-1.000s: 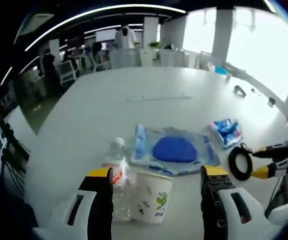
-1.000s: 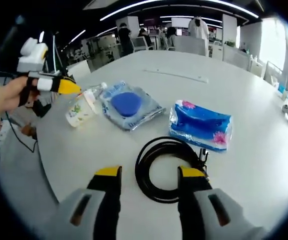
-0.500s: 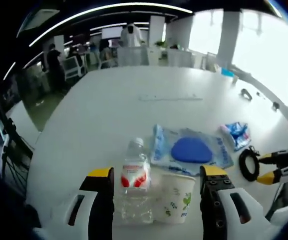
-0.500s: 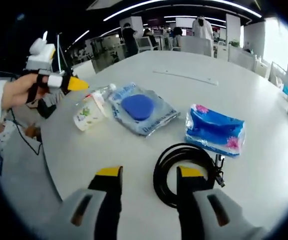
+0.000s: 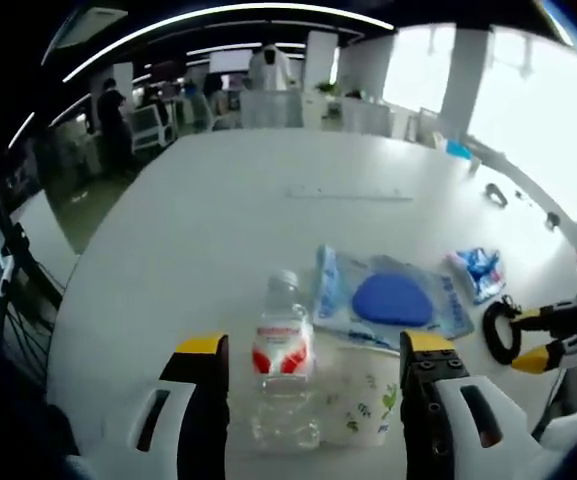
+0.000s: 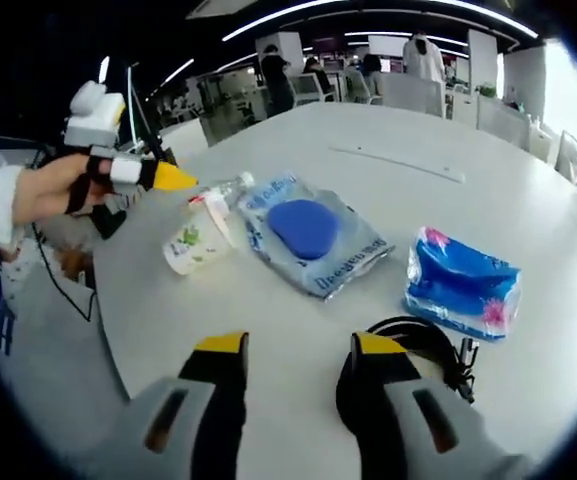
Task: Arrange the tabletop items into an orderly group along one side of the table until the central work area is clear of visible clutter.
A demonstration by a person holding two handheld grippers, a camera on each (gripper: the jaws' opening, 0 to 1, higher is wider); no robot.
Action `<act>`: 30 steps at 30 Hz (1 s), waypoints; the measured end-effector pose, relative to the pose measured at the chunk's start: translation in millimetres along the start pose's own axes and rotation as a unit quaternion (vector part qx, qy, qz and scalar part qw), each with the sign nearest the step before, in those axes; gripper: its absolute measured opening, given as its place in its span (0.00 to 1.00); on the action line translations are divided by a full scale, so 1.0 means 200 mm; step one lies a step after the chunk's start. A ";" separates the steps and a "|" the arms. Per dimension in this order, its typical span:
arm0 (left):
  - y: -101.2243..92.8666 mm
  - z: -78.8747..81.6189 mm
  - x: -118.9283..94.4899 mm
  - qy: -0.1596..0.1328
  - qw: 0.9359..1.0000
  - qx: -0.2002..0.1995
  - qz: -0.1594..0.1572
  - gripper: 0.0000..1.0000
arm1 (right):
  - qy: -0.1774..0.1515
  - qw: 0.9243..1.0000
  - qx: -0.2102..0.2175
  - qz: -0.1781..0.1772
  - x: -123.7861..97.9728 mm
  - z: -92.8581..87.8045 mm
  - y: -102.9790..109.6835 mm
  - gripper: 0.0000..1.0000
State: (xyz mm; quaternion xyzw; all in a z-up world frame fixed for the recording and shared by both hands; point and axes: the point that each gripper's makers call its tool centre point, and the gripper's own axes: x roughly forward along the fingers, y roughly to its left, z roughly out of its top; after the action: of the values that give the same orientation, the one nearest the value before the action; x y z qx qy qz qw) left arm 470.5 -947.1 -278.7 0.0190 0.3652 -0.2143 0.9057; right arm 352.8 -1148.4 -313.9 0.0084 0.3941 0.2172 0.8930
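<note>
Two claws hang released over the white table (image 5: 198, 220): left claw (image 5: 308, 352) flanks a clear plastic water bottle (image 5: 284, 372) and floral paper cup (image 5: 363, 395); right claw (image 6: 298, 350) beside a coiled black cable (image 6: 430, 352).

Tabletop items, grouped near one table edge.
Clear bottle (image 5: 284, 370) lies beside tipped paper cup (image 5: 361, 398); blue-pad packet (image 5: 392, 304) behind them; blue tissue pack (image 6: 462, 284) and black coiled cable (image 6: 430, 352) just beside each other.
</note>
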 end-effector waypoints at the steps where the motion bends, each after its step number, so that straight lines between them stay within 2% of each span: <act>1: 0.01 0.00 0.00 0.001 1.000 0.001 0.000 0.65 | -0.005 1.000 0.006 0.007 0.01 0.02 0.01 0.38; 8: 0.06 -0.03 0.01 0.001 1.000 -0.016 0.001 0.64 | -0.016 0.998 0.004 0.065 0.07 0.11 0.14 0.37; 16: 0.10 -0.06 0.01 0.003 1.000 -0.030 0.002 0.64 | -0.012 0.996 -0.002 0.089 0.14 0.18 0.18 0.36; 20: 0.11 -0.09 0.01 0.014 1.000 -0.028 -0.003 0.63 | -0.010 0.995 -0.011 0.097 0.17 0.23 0.21 0.36; 25: 0.12 -0.10 0.01 0.010 0.999 -0.035 -0.004 0.63 | -0.001 0.994 -0.027 0.109 0.22 0.26 0.26 0.36; 28: 0.13 -0.11 0.01 0.007 0.999 -0.040 -0.007 0.63 | 0.007 0.993 -0.053 0.109 0.25 0.26 0.28 0.36; 30: 0.14 -0.11 0.01 0.003 0.999 -0.051 -0.012 0.63 | 0.004 0.992 -0.049 0.114 0.27 0.28 0.30 0.36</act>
State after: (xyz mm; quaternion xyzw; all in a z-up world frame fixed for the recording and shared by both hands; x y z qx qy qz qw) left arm 468.0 -918.8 -298.9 -0.0307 0.3781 -0.2062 0.9020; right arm 401.8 -1065.1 -301.2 0.0086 0.3830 0.3365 0.8602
